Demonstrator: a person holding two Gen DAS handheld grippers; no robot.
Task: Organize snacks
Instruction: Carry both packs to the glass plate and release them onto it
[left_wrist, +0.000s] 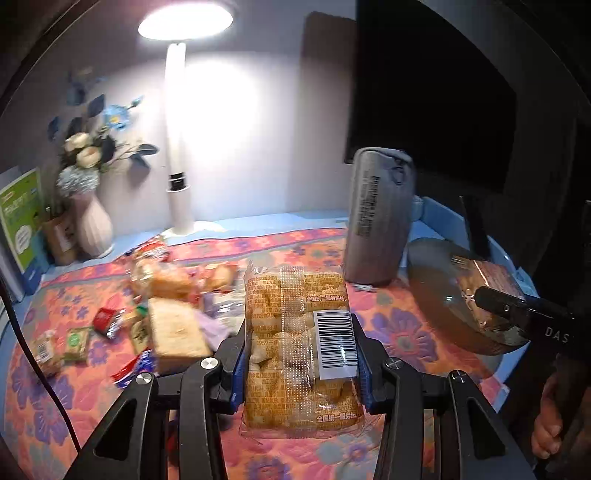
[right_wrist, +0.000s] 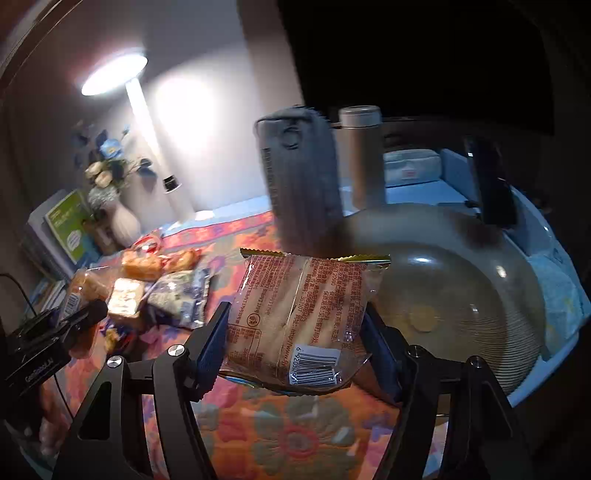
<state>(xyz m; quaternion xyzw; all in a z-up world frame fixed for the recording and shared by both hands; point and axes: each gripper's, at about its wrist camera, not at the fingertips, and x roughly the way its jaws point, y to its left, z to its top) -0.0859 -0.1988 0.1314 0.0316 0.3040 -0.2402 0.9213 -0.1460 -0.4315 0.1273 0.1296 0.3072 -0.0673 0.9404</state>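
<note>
Both my grippers hold snack packs above the floral cloth (left_wrist: 399, 325).
My left gripper (left_wrist: 301, 354) clamps a puffed-snack bag (left_wrist: 295, 347); my right gripper (right_wrist: 295, 332) grips a bread pack (right_wrist: 295, 314) beside the glass bowl (right_wrist: 480, 295), its rim blurred.

Puff bag (left_wrist: 299, 350) upright (barcoded); bread packet (right_wrist: 295, 317) tilted.

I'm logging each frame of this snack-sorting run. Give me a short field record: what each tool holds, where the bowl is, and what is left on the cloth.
left tool: shut on puff pack, clear wrapper, barcode facing camera
right tool: shut on bread pack, near the bowl
bowl: glass, right side of table, looks empty
loose snacks: pile on floral cloth, left of centre
backdrop: lamp lit, vase at left, grey pouch upright beside bowl
</note>
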